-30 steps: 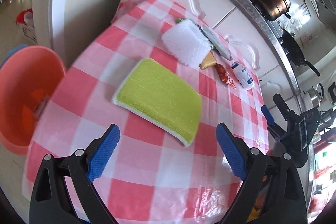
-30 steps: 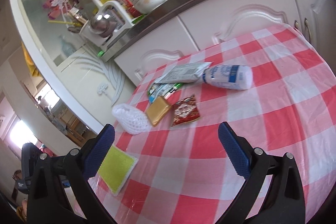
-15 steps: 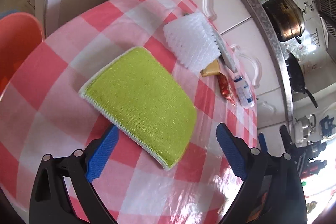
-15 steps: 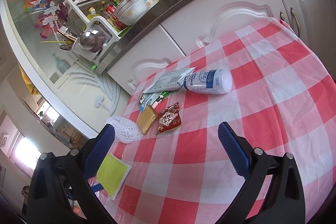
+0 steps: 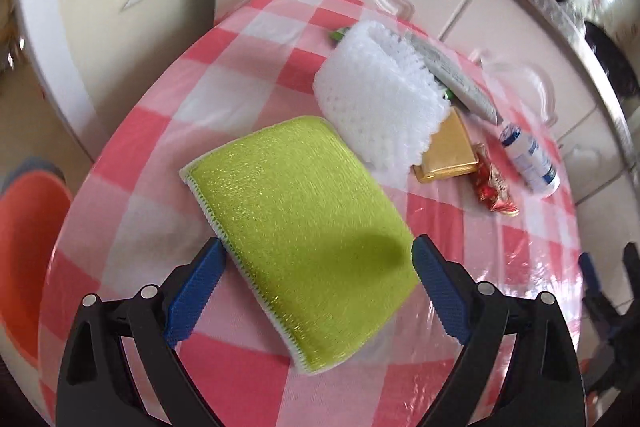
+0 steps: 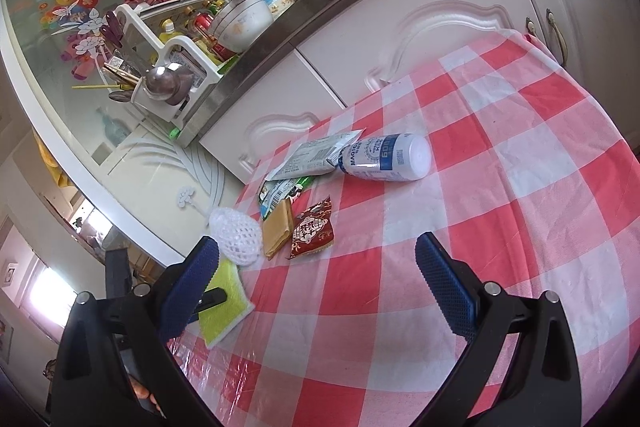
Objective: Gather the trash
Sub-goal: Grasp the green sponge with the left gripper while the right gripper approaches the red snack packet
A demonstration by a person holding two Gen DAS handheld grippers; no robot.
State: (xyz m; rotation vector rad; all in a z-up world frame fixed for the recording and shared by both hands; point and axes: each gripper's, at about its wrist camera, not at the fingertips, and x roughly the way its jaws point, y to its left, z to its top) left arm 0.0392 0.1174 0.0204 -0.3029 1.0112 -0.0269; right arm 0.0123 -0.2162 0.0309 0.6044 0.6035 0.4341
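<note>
Nothing is collected yet: wrappers (image 6: 310,233), bottle (image 6: 384,157) lie untouched; left gripper (image 5: 316,275) straddles sponge (image 5: 300,223), right gripper (image 6: 316,283) also spread empty.

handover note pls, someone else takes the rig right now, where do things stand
Left gripper: open, empty, straddling the near end of the green sponge.
Right gripper: open, empty, above the checked table.
Trash all on the table: white foam net, gold packet, red wrapper, white bottle, grey pouch, green wrapper.
Orange bin is left of the table.
Done: no trash picked up. Left: all of it.
</note>
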